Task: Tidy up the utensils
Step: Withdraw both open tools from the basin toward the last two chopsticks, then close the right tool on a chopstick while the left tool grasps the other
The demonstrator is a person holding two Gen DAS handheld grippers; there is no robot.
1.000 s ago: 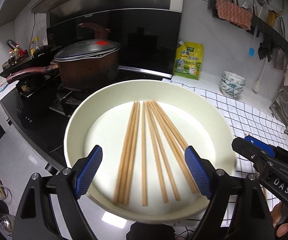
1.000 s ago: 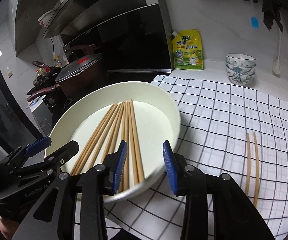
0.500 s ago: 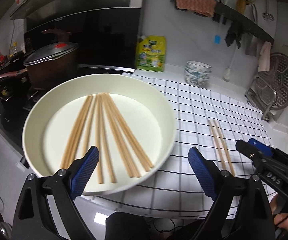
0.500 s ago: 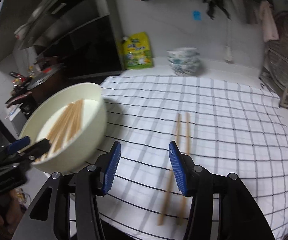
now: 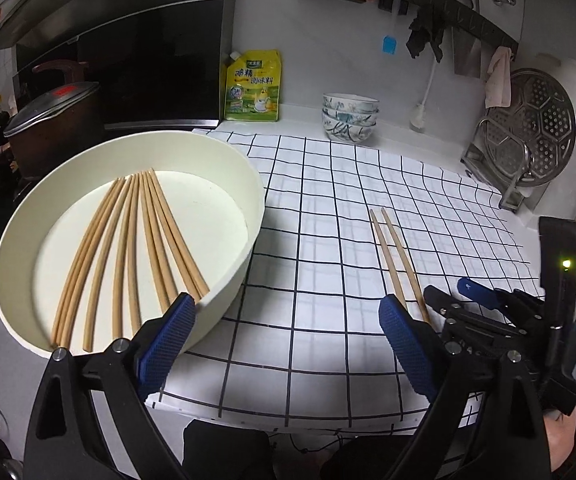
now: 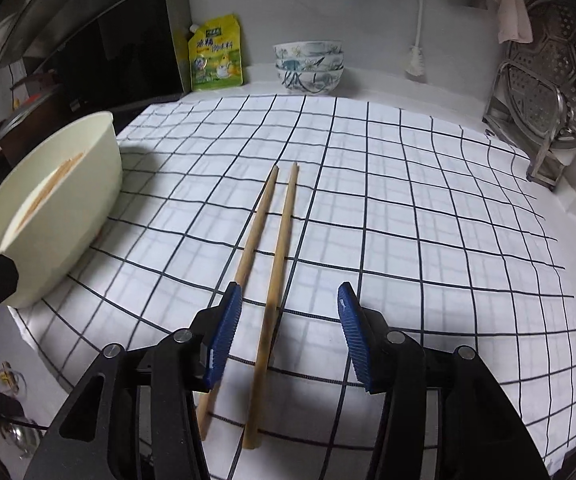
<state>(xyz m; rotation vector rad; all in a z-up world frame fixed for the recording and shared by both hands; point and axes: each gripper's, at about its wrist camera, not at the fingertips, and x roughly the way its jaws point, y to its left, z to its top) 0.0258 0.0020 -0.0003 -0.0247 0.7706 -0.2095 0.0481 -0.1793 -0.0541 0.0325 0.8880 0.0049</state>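
Note:
A cream basin with several wooden chopsticks fanned inside stands at the left end of a checked cloth. Two more chopsticks lie side by side on the cloth, and the left wrist view shows the same pair to the right. My right gripper hovers open low over their near halves; one stick runs between its fingers, the other passes under the left pad, and neither pad presses. My left gripper is open and still opening, empty, above the cloth between basin and pair.
Stacked patterned bowls and a yellow pouch stand against the back wall. A metal steamer rack leans at the right. A lidded pot sits on the stove left of the basin.
Both grippers have swung right, from over the basin to the cloth. The right one has dropped low over the two loose chopsticks with its jaws wider. The left jaws widened a little.

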